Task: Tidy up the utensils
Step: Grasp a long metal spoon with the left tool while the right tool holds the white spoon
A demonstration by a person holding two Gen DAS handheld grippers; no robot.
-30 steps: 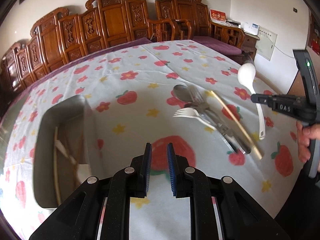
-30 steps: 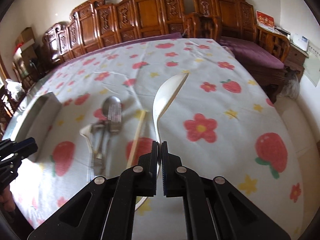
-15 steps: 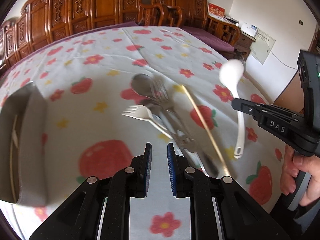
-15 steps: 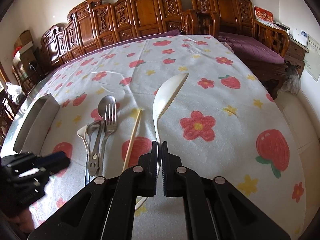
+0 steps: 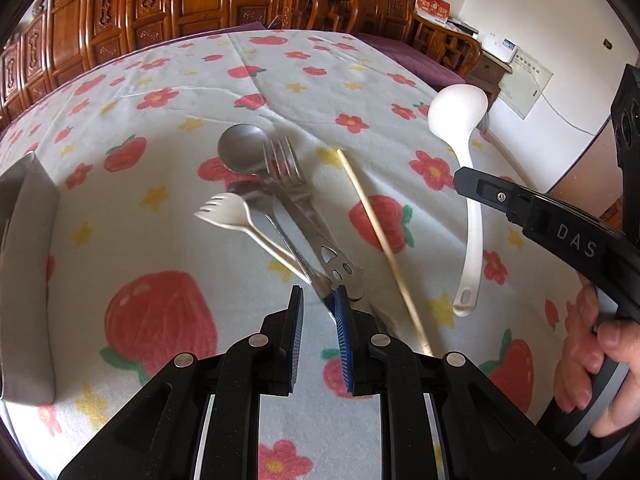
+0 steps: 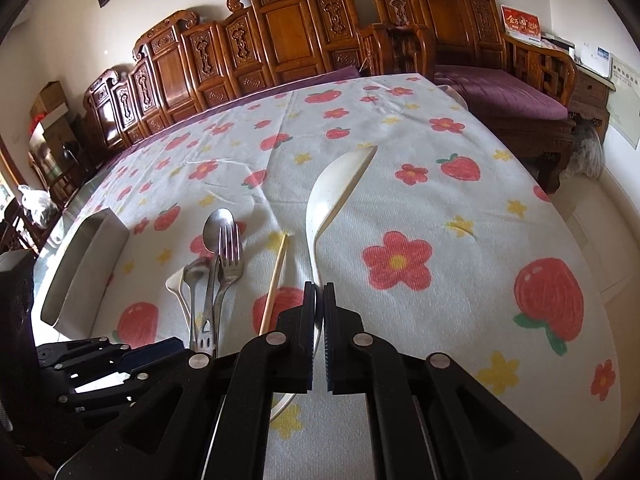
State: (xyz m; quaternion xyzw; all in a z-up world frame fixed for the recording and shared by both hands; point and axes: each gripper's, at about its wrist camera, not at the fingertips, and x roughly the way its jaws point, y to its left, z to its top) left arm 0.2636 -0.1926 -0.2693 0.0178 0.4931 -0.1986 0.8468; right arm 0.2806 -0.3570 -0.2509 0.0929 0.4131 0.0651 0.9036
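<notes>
On the strawberry-print tablecloth (image 5: 168, 216), a loose pile of cutlery lies together: a metal spoon (image 5: 242, 154), a metal fork (image 5: 286, 164) and a white plastic fork (image 5: 224, 212), their handles overlapping. Just to their right lies a single wooden chopstick (image 5: 380, 240). The left gripper (image 5: 319, 304) hangs over the handle ends with its jaws a little apart, gripping nothing. The right gripper (image 6: 319, 296) is clamped on the handle of a white ladle (image 6: 336, 188), held above the cloth. A metal tray (image 6: 84, 264) sits at the table's left edge.
</notes>
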